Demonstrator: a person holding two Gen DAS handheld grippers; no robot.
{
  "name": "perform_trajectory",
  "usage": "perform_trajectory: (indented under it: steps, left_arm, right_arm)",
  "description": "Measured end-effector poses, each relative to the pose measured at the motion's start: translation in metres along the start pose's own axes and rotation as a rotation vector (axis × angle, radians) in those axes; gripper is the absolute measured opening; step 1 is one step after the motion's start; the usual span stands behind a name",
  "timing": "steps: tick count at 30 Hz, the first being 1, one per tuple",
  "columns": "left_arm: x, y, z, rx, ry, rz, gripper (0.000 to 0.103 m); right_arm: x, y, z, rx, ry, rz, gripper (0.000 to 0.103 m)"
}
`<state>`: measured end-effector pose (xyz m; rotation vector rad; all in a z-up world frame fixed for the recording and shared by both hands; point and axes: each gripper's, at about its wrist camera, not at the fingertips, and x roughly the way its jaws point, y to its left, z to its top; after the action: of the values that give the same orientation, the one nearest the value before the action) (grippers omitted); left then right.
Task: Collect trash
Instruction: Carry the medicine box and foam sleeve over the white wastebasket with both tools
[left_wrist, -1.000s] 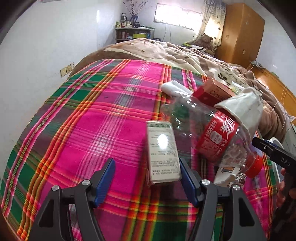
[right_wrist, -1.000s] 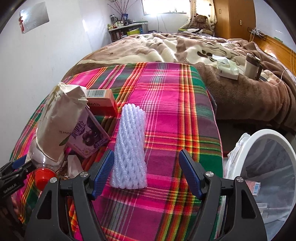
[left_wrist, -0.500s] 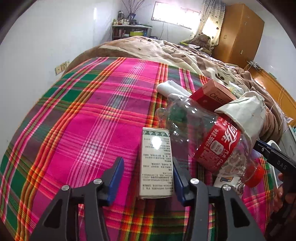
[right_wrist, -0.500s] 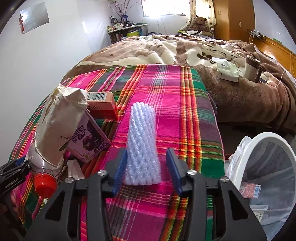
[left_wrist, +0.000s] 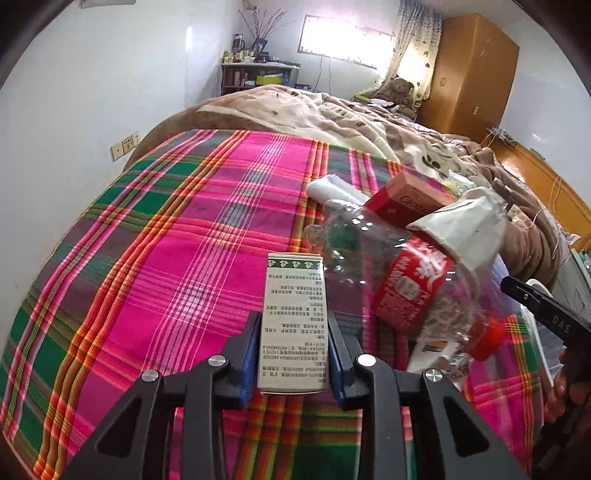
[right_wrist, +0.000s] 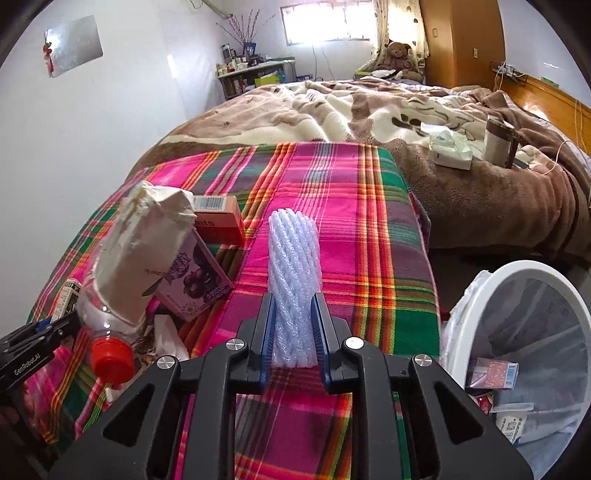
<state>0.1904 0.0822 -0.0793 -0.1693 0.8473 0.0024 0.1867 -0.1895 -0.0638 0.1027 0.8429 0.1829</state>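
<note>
Bed (left_wrist: 332, 122) with a brown blanket fills the room; its near end is covered by a pink-green plaid cloth (left_wrist: 184, 240) where the trash lies. White bin (right_wrist: 576, 295) with a liner sits off the cloth's right edge, mouth tilted toward the right gripper, a few cartons already inside, so it is likely the drop point.

Trash pile sits between the two grippers: clear plastic bottle (left_wrist: 388, 266) with red label and red cap lying on its side, a white paper bag (right_wrist: 147, 251) draped over it, a red carton (left_wrist: 406, 199) behind, a purple drink carton (right_wrist: 195, 280) leaning against the bottle. They overlap, so loose single items get picked first, probably.

Right gripper (right_wrist: 293, 332) is clamped on the white foam net sleeve (right_wrist: 293, 273), gripped at its near end with the rest sticking out ahead over the cloth. Foam looks soft and squeezes narrower at the pads, so a low grip holds it well.

Left gripper (left_wrist: 293, 354) is closed tight on the green-and-white printed box (left_wrist: 295, 317), pads on its two long sides, printed face up. Cannot tell if the box is lifted off the cloth or touching it.

Judgement: both grasps done, carry to bin comes next; the left has the longer reach past the pile.
</note>
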Motion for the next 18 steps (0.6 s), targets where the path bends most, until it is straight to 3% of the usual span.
perform_trajectory:
  steps: [10, 18]
  left_arm:
    - [-0.050, -0.031, -0.003, 0.075, -0.104, -0.002, 0.032]
    - [-0.082, -0.060, -0.009, 0.114, -0.149, -0.067, 0.032]
  right_arm:
    - [-0.037, -0.008, -0.007, 0.042, -0.063, 0.030, 0.020]
    - [-0.073, -0.023, -0.013, 0.065, -0.130, 0.022, 0.020]
